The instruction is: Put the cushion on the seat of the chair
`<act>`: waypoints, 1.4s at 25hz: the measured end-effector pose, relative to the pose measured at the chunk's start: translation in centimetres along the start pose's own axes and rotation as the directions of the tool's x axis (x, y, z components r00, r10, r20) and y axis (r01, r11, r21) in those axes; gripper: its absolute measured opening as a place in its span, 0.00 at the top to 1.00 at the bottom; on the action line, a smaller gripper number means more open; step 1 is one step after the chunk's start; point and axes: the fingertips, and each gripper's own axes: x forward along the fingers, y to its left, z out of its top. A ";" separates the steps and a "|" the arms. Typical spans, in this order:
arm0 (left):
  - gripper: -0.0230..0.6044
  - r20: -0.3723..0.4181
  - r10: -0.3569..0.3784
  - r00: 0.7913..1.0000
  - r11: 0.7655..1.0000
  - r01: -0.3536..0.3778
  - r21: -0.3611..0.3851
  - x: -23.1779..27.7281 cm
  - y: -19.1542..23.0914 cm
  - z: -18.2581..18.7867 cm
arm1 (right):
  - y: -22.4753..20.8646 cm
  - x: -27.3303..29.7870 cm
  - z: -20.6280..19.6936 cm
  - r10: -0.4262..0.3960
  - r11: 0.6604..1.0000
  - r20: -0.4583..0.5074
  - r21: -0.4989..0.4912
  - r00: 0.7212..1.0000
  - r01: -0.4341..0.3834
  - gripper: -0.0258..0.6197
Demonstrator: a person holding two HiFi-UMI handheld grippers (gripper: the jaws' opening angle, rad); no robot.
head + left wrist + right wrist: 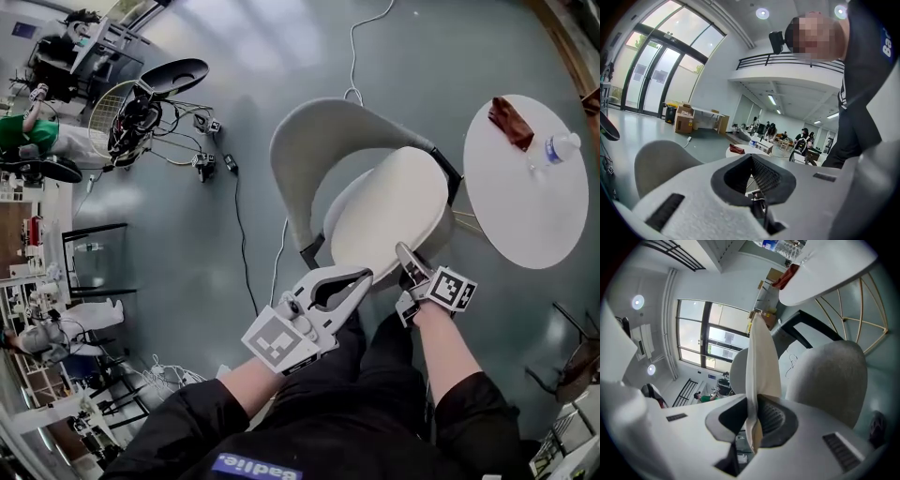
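A round cream cushion (pixel 389 211) hangs tilted over the seat of a grey shell chair (pixel 314 141). My right gripper (pixel 406 255) is shut on the cushion's near edge. In the right gripper view the cushion (pixel 761 357) stands edge-on between the pads, with the chair's shell (pixel 829 376) behind it. My left gripper (pixel 359 277) sits just left of the cushion's near edge, tips together. In the left gripper view my left gripper (pixel 751 159) has nothing between its pads, and the chair's back (pixel 661 159) rises at the left.
A round white table (pixel 525 216) stands right of the chair, with a water bottle (pixel 561 147) and a reddish-brown packet (pixel 513 122) on it. A black cable (pixel 239 216) crosses the floor at left, near a pile of equipment (pixel 141 112). My legs fill the bottom.
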 end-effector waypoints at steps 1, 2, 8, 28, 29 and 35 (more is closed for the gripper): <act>0.94 -0.004 0.002 1.000 1.000 -0.002 -0.006 0.2 0.3 -0.2 | -0.5 0.5 -0.2 0.001 1.000 0.001 0.011 1.000 -0.001 0.87; 0.94 -0.010 0.004 1.000 1.000 -0.004 -0.019 0.4 0.5 -0.4 | -1.0 1.0 -0.3 0.002 1.000 0.003 0.022 1.000 -0.002 0.87; 0.94 -0.045 0.001 0.999 1.000 -0.002 -0.023 1.1 1.8 -2.6 | -4.9 3.4 -1.2 0.020 0.995 0.022 0.097 1.000 -0.022 0.87; 0.94 -0.150 -0.046 0.988 0.997 0.037 -0.063 2.4 0.0 -10.5 | -18.5 2.8 -3.9 -0.052 0.975 0.018 0.217 0.998 0.047 0.86; 0.94 -0.151 -0.047 0.987 0.997 0.037 -0.065 2.6 -0.1 -10.6 | -19.0 2.7 -4.1 -0.065 0.975 0.014 0.215 0.998 0.061 0.86; 0.94 -0.153 -0.045 0.987 0.997 0.035 -0.064 3.5 -0.4 -11.8 | -21.5 3.0 -4.7 -0.106 0.970 -0.001 0.219 0.994 0.103 0.73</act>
